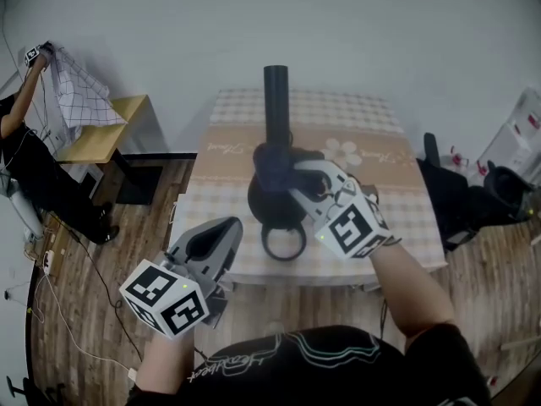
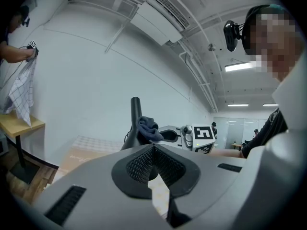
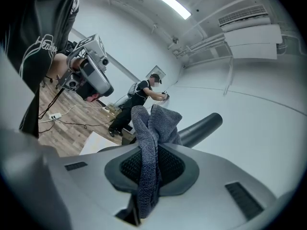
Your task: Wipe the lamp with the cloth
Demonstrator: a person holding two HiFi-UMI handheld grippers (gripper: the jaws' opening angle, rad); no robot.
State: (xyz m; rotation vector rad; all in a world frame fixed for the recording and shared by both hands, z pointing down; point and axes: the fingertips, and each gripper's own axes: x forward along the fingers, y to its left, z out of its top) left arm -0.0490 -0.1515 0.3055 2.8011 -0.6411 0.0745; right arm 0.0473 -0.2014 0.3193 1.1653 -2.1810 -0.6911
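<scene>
The setting is an indoor test or recording lab, not a home. Indicators:

- Plain white walls (image 1: 355, 24) without decoration, and wood-laminate floor (image 1: 93, 252).
- Exposed ceiling pipes (image 2: 197, 66), a wall-mounted air-conditioning unit (image 2: 160, 16) and strip lights (image 2: 240, 66).
- Loose cables (image 3: 76, 108) and a power strip (image 3: 53, 116) lie on the floor.
- The work table (image 1: 380, 129) carries a checked tablecloth and stands alone against the wall.
- A second station is present: another person (image 1: 30, 155) holds up a checked cloth (image 1: 80, 96) at a small wooden table (image 1: 106, 138).
- A bright office-like area (image 2: 240, 135) lies beyond, its details too small to tell.
</scene>
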